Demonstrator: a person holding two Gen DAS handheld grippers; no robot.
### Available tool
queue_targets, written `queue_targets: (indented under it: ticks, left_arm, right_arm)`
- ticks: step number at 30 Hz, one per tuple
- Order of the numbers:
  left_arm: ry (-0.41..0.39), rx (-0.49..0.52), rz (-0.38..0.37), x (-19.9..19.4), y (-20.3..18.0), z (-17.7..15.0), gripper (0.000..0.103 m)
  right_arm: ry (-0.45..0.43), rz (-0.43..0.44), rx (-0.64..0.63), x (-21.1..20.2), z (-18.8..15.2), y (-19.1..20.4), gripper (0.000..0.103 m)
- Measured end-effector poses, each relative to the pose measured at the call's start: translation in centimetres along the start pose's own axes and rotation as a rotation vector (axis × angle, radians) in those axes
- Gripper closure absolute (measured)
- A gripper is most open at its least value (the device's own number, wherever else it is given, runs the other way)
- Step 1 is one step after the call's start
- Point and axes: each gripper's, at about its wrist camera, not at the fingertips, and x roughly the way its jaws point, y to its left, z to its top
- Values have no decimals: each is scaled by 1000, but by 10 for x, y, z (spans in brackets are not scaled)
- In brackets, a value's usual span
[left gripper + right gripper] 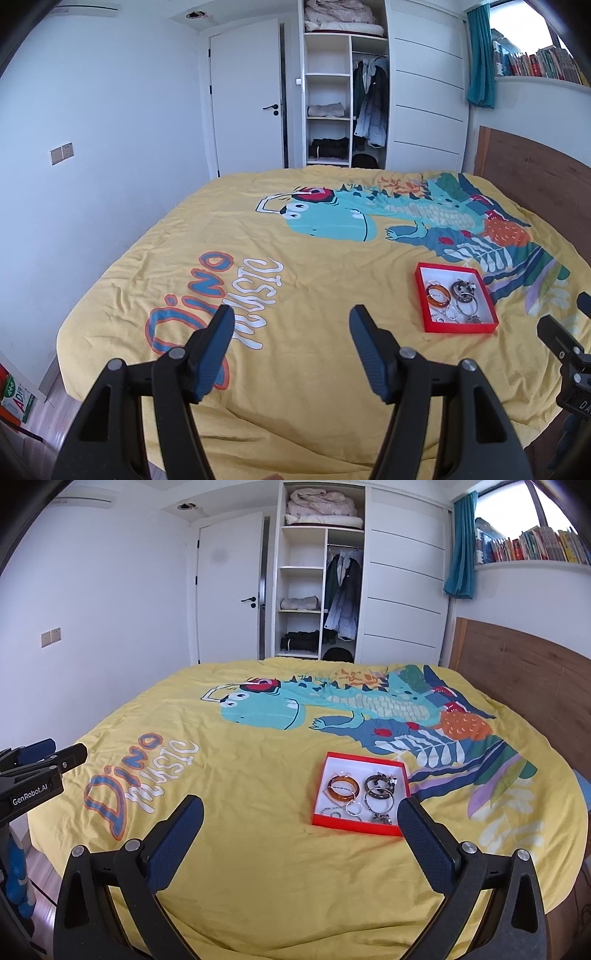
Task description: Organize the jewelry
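Observation:
A shallow red box (421,295) (321,821) with a white inside lies on the yellow bed cover. In it are an amber bangle (438,295) (342,787), a dark bangle (461,287) (380,783), silver rings and several smaller pieces. My left gripper (291,319) hovers open and empty above the cover, well left of the box. My right gripper (301,808) also hangs open and empty, short of the box, its right finger (424,834) covering the box's near right corner. Each gripper shows at the edge of the other's view.
The bed cover (258,849) carries a dinosaur print and the words "Dino music". A wooden headboard (517,664) runs along the right. Beyond the bed stand a white door (229,590) and an open wardrobe (317,590). Floor shows at lower left.

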Motion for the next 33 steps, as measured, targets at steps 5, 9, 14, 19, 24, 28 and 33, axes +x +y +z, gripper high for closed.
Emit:
queue_targets:
  ticks: [5, 9, 14, 19, 24, 28, 33]
  left_arm:
    - [-12, -7, -10, -6, 4, -3, 40]
    - [-16, -8, -6, -8, 5, -4, 40]
    - [-27, -12, -5, -10, 8, -4, 40]
    - [-45, -15, 31, -11, 8, -3, 40]
    - [-49, -6, 48, -9, 6, -4, 40]
    - [-48, 18, 39, -5, 2, -8, 40]
    - [-14, 29, 31, 8, 0, -15, 40]
  right_arm:
    - [-11, -1, -12, -6, -1, 5, 0]
    - [-20, -9, -19, -10, -2, 8, 0]
    - [-39, -24, -27, -14, -3, 11, 0]
    - [-71, -43, -15, -18, -2, 9, 0]
    - [-84, -64, 2, -17, -2, 4, 0]
    - [-65, -67, 6, -11, -5, 3, 0]
    - [-33, -62, 10, 2, -10, 2, 0]
